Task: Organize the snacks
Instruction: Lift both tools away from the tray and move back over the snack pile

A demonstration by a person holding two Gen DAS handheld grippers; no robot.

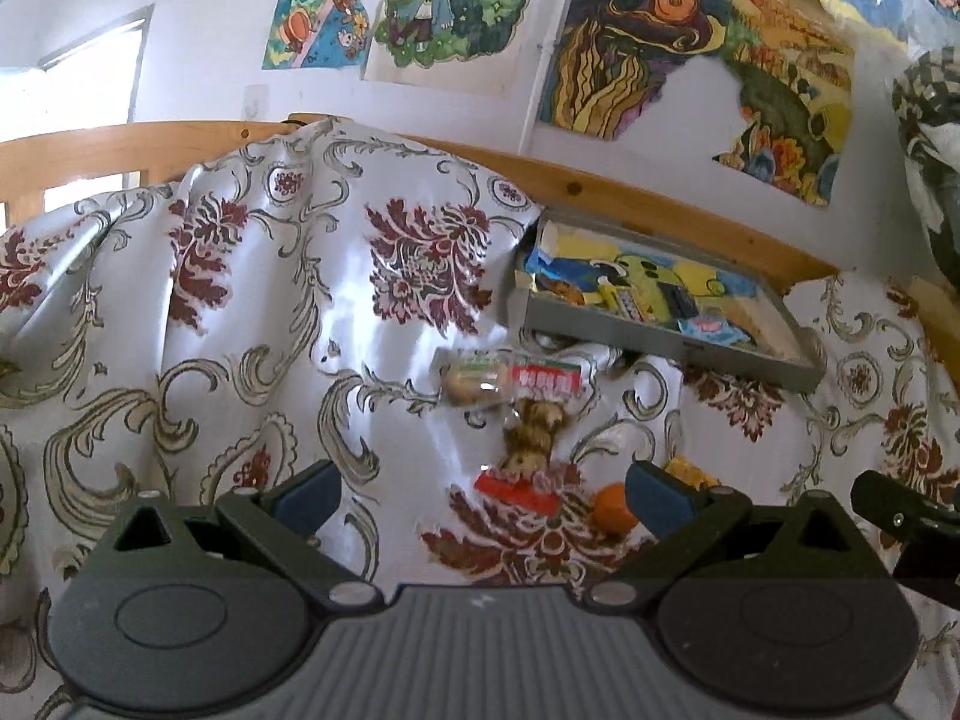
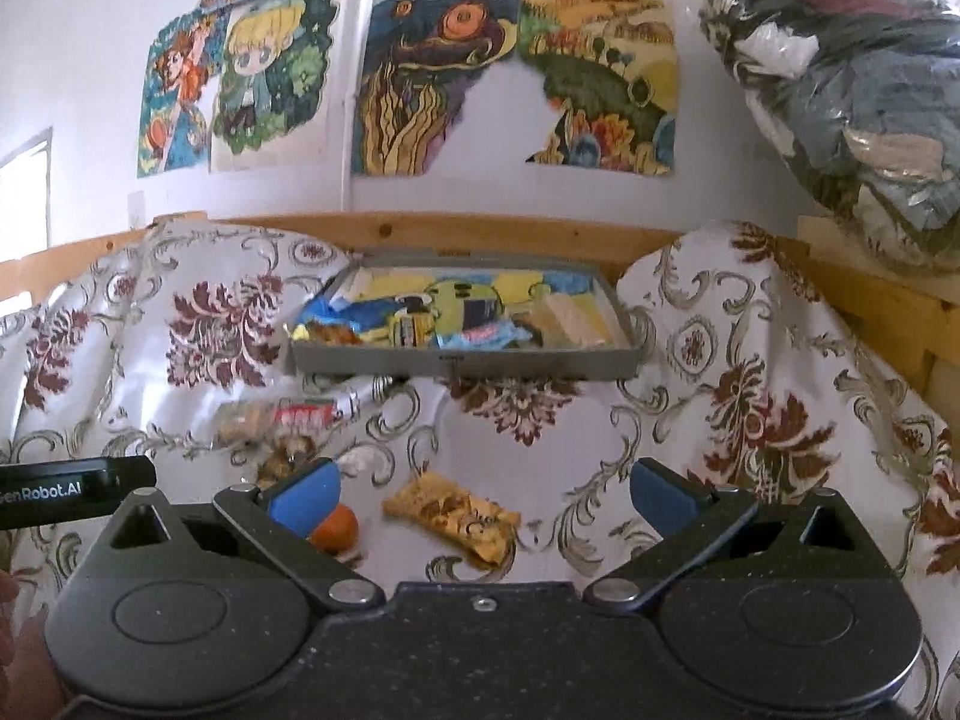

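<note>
Orange fruit (image 2: pixel 339 531): partly hidden behind the right gripper's left blue pad (image 2: pixel 306 495). Print on the clear snack packet (image 1: pixel 516 381) beside the grey tray (image 1: pixel 660 342): too blurred to read. Plastic-wrapped bundle (image 2: pixel 852 96) above the tray: cut off by the frame's edge. Tray contents: individually indistinct.

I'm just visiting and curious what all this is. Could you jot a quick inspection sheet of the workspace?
Surface: floral cloth, draped and wrinkled.
Job's things: grey tray holding wrapped snacks; loose on the cloth, yellow snack bar, orange fruit, cookie pack, red-wrapped snack.
Clutter: bagged bundle of fabric, upper right.
Grippers: left gripper and right gripper both open, empty.
Cables: nothing seen.
Surroundings: wooden rail, drawings on the wall.
</note>
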